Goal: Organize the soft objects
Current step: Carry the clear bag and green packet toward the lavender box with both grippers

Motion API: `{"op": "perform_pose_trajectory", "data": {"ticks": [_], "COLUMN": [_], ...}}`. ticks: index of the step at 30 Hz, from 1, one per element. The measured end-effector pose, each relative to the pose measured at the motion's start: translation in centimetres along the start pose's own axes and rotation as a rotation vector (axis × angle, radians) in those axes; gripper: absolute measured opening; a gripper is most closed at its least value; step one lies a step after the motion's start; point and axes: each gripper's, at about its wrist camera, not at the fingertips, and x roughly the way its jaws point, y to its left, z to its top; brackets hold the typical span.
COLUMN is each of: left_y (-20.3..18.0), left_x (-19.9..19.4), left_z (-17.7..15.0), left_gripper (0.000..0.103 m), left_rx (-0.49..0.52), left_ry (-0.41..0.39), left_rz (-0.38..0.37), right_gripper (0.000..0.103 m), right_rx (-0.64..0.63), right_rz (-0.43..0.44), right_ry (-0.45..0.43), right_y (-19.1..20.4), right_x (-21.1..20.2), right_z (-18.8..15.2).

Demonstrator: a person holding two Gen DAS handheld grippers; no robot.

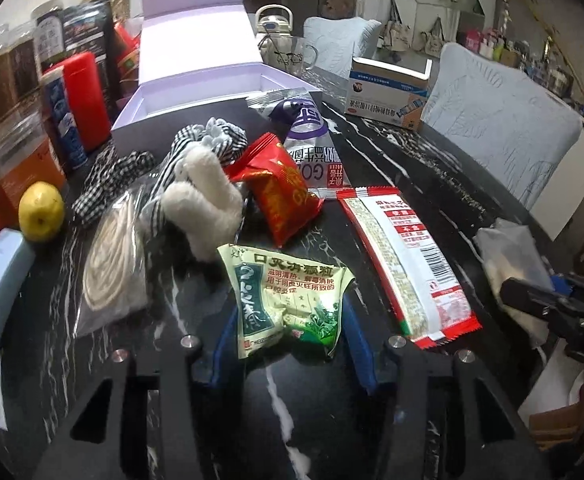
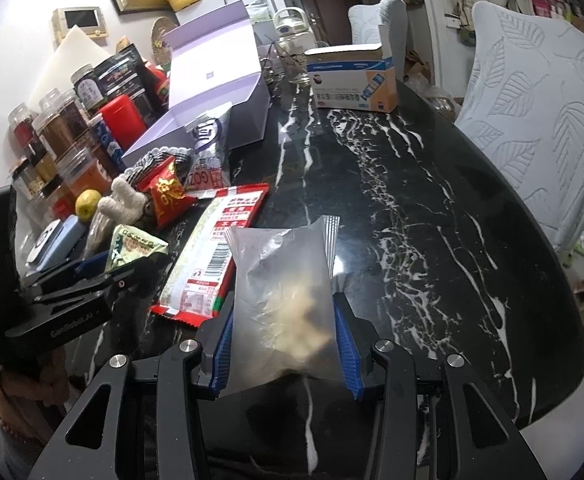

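My left gripper (image 1: pixel 290 320) is shut on a crumpled green and white sachet (image 1: pixel 288 292), which is squeezed between the blue pads (image 1: pixel 228 320) just above the black marble table (image 1: pixel 411 152). My right gripper (image 2: pixel 284 320) is shut on a clear plastic bag (image 2: pixel 280 280) with beige contents, held over the table near its front. Between the two lies a long red and white packet (image 1: pixel 407 264). Behind the sachet sit a red packet (image 1: pixel 284 192), a white fluffy item (image 1: pixel 204 204), checked fabric (image 1: pixel 112 176) and a silver and purple pouch (image 1: pixel 307 132).
An open lilac box (image 1: pixel 196 80) stands at the back, with jars and a red container (image 1: pixel 86 100) to its left. A yellow fruit (image 1: pixel 40 211) and a bagged cord coil (image 1: pixel 108 264) lie left. A blue and white carton (image 2: pixel 351 80) and covered chairs (image 2: pixel 539 120) are right.
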Motion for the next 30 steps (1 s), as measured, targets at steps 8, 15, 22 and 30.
{"op": "perform_pose_trajectory", "data": {"ticks": [8, 15, 22, 30], "left_y": [0.2, 0.6, 0.9, 1.7], "left_x": [-1.7, -3.0, -4.5, -6.6], "left_z": [0.7, 3.1, 6.2, 9.9], "left_gripper": [0.048, 0.048, 0.048, 0.048], "left_rx": [-0.050, -0.052, -0.019, 0.018], "left_ry": [-0.029, -0.047, -0.090, -0.171], "left_rz": [-0.057, -0.061, -0.071, -0.064], "right_gripper": [0.044, 0.044, 0.044, 0.044], "right_rx": [0.019, 0.010, -0.035, -0.085], "right_rz": [0.086, 0.163, 0.205, 0.233], "right_ry": [0.019, 0.034, 0.011, -0.050], "right_y": [0.3, 1.6, 3.7, 5.6], "right_x": [0.0, -0.4, -1.1, -1.7], "right_z": [0.1, 1.5, 4.0, 7.9]}}
